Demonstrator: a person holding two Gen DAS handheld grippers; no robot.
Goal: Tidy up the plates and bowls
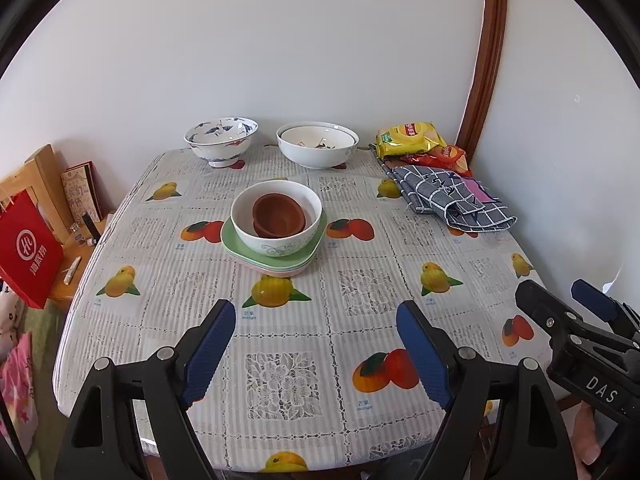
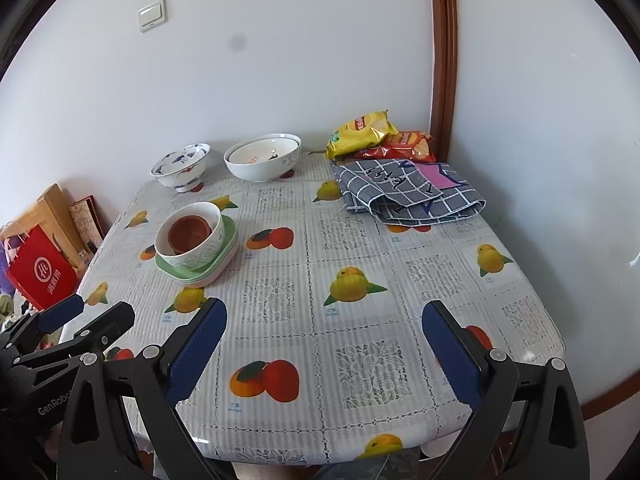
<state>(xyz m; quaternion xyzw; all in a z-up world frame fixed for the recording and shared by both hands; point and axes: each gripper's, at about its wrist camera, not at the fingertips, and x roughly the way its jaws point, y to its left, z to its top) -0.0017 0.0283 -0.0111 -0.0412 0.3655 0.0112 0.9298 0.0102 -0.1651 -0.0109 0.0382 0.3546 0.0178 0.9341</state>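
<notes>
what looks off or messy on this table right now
Nothing spilled or broken. The checked cloth lies crumpled by the snack bags, and the brown bowls sit slightly tilted inside the white bowl.

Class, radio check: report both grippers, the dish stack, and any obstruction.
Left gripper open, empty. Right gripper open, empty. Brown bowls nested in white bowl on green plates, mid-table. Path clear.

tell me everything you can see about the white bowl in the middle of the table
The white bowl looks like glazed ceramic, with a green scroll pattern around its lower outside. It stands upright on a stack of plates, the top one green, near the middle of the table. Brown bowls are nested inside it. Neither gripper touches it.
</notes>
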